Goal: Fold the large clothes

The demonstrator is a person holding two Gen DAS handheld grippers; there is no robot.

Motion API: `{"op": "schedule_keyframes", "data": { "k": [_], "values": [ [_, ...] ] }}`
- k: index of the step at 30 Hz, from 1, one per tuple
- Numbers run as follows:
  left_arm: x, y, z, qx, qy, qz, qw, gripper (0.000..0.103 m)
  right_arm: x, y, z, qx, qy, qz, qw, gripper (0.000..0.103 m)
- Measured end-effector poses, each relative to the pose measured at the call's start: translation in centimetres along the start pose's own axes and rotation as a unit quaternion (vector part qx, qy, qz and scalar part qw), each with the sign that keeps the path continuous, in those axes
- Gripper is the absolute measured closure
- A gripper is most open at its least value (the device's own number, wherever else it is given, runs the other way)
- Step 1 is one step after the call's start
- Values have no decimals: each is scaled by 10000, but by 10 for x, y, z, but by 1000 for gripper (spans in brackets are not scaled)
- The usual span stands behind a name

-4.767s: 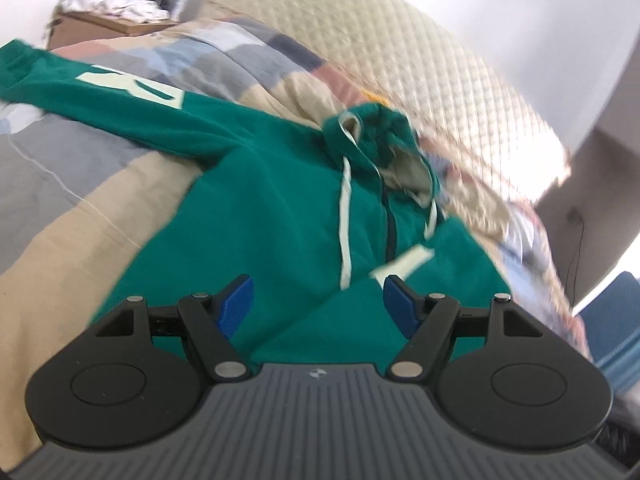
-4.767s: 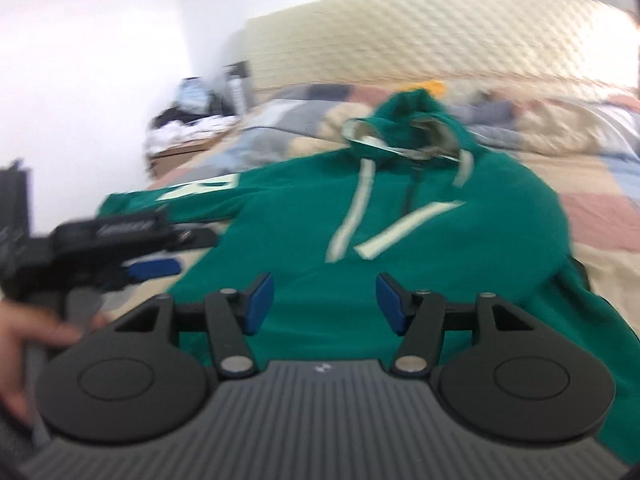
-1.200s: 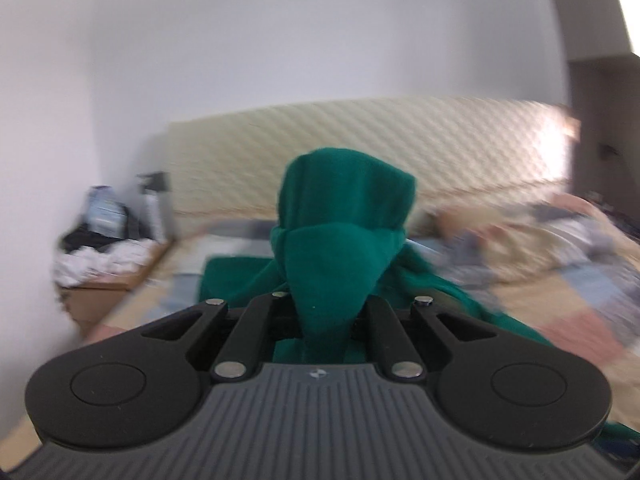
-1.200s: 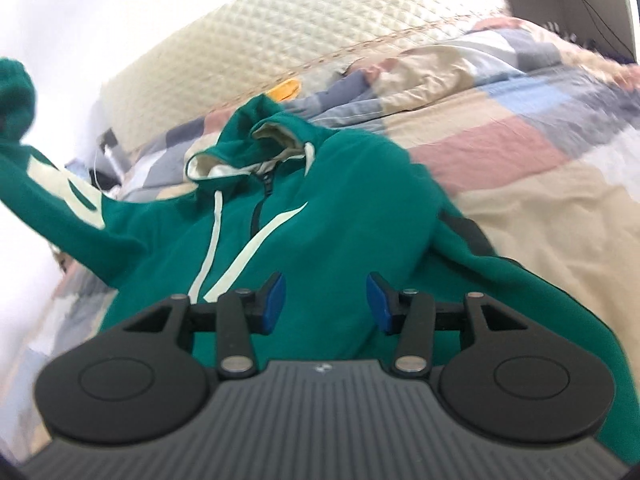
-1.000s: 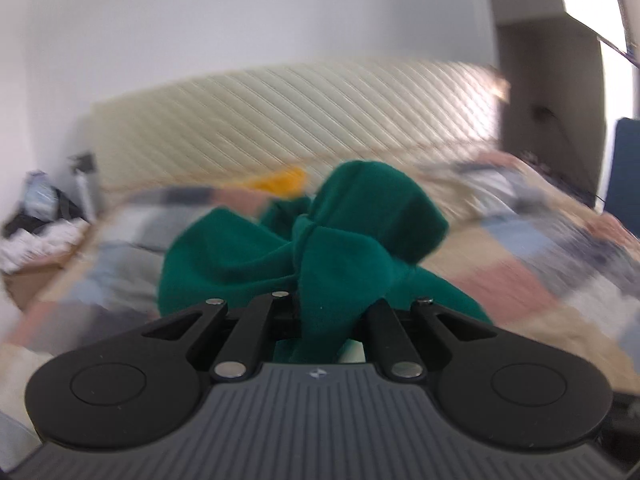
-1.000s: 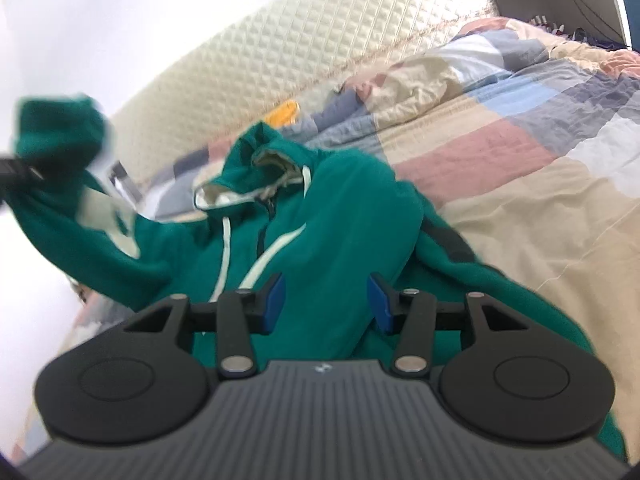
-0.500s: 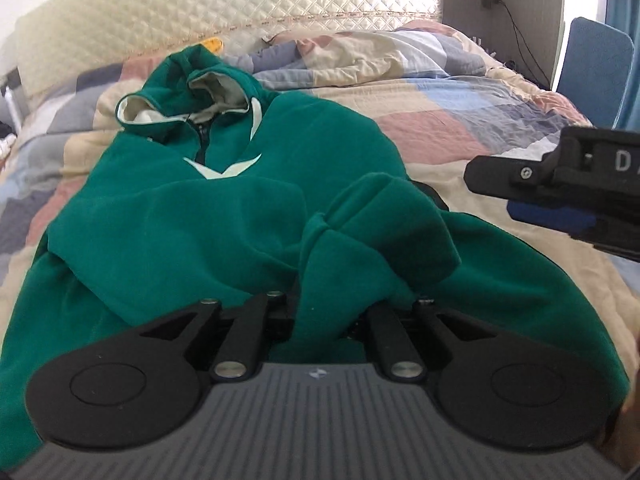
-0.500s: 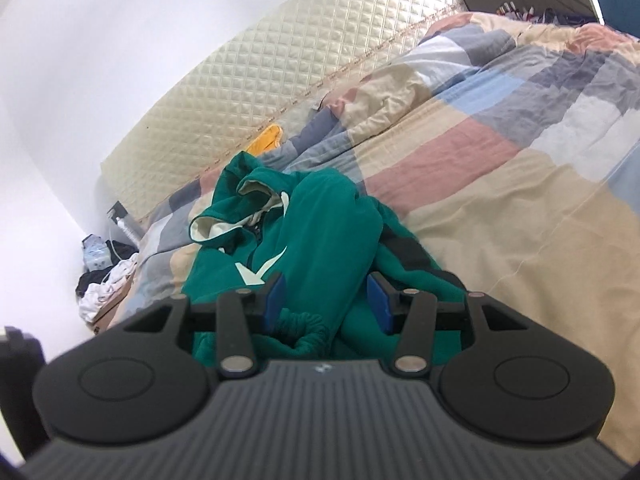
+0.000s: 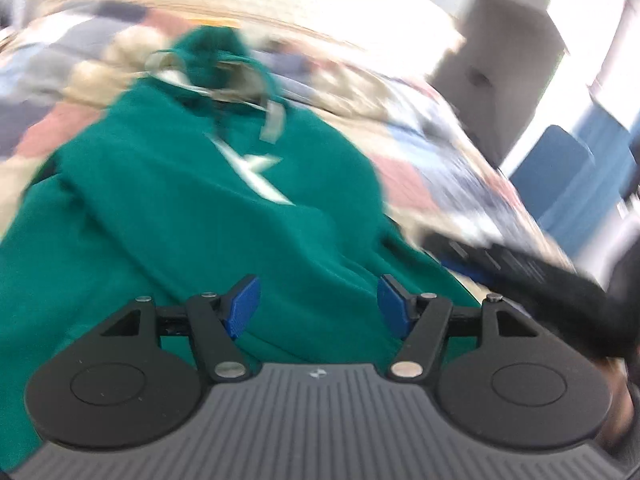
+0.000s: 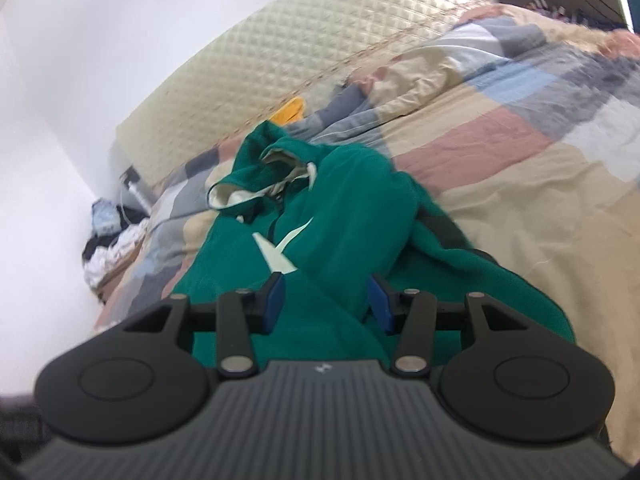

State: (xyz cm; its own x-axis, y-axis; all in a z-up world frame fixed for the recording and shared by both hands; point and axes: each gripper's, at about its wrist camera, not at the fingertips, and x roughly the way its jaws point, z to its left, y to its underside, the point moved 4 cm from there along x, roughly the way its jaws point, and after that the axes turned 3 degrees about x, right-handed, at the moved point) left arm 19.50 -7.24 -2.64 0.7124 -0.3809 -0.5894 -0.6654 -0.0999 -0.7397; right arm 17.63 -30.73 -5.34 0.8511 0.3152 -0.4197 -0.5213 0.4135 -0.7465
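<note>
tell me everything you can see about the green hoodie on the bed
The green hoodie is a soft, fleecy-looking pullover lying face up on the patchwork quilt, hood toward the padded headboard. The hood has a pale lining and pale drawstrings, and a short dark zip sits at the neck above a pale V mark on the chest. One sleeve is folded across the front. The left gripper has just been opening its jaws and grips nothing; the right gripper hangs open above the cloth.

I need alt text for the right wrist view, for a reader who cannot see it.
A green hoodie lies on a patchwork quilt, one sleeve folded across its chest. The right gripper hovers over it with open jaws, gripping nothing. A quilted headboard stands behind.
</note>
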Motion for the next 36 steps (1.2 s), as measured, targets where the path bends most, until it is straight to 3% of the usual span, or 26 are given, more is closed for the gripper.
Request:
{"op": "schedule_keyframes", "data": {
  "k": [3,6,10,15,20,22,24,27,30,32,36],
  "values": [
    [14,-11,50,-770,-435,-167,9959,33,8,7,12,-183,-32,141,9997,53],
    [37,-20,98,-1573,-702,-262,9847,33,15,13,24,-391,-90,262,9988,53],
    [69,-31,144,-1932,-781,-403,9772,34,31,21,39,-718,-33,362,9968,53],
    [100,-46,183,-2225,-599,-554,9715,35,65,29,57,-1097,-60,412,9931,53],
    [124,-55,191,-2007,-607,-508,9764,60,95,44,64,-1510,-104,613,9866,53],
    [128,-59,194,-1966,-635,-532,9770,85,105,49,65,-1552,-100,713,9853,53],
    [129,-62,201,-1931,-668,-543,9774,98,112,52,67,-1621,-93,757,9838,53],
    [114,-72,211,-2042,-553,-871,9735,102,113,54,70,-1702,-93,737,9826,53],
    [92,-81,227,-2393,-446,-1164,9629,103,108,55,75,-1753,-135,685,9820,53],
    [82,-82,237,-2609,-372,-1170,9575,103,104,55,80,-1776,-185,656,9817,53],
    [77,-77,245,-2730,-317,-935,9569,102,99,59,91,-1980,-221,618,9780,53]
  ]
}}
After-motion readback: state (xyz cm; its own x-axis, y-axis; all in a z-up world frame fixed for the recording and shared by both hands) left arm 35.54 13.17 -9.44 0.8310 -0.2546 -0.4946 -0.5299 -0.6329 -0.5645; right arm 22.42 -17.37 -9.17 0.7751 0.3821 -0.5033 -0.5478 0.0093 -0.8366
